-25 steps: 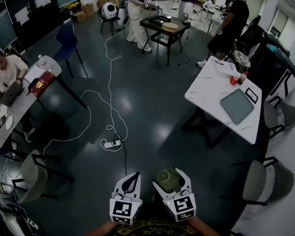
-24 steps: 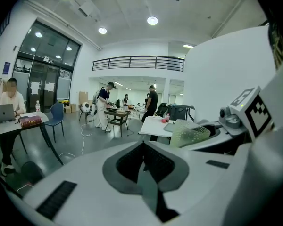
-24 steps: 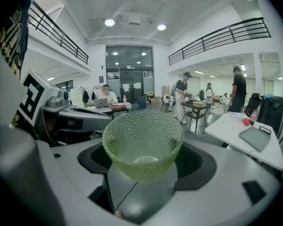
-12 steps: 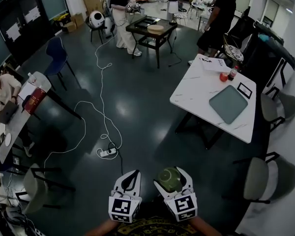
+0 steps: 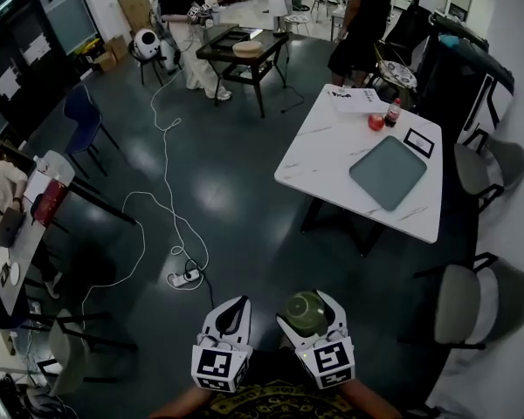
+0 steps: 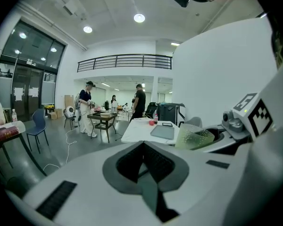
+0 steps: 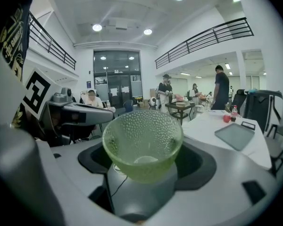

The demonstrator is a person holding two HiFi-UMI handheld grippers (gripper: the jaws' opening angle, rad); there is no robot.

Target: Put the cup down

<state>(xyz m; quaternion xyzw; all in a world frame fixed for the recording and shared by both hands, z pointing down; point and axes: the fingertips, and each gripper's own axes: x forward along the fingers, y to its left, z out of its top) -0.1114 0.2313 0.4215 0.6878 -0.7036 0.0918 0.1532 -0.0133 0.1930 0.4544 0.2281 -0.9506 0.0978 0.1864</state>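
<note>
The right gripper [image 5: 306,307] has its two jaws spread wide and pinching the translucent green dimpled cup [image 7: 142,144] by its sides, mouth tilted toward the gripper's camera. The left gripper [image 5: 235,307], just beside it, has its jaws pressed together with nothing between them. Both grippers are held above the dark glossy floor [image 5: 244,199], so the cup is in the air, well apart from the white rectangular marble-look table [image 5: 327,151] that carries a flat grey rectangular tray [image 5: 388,172], and a white cable with power strip [image 5: 184,278] lies on the floor ahead of the left gripper.
</note>
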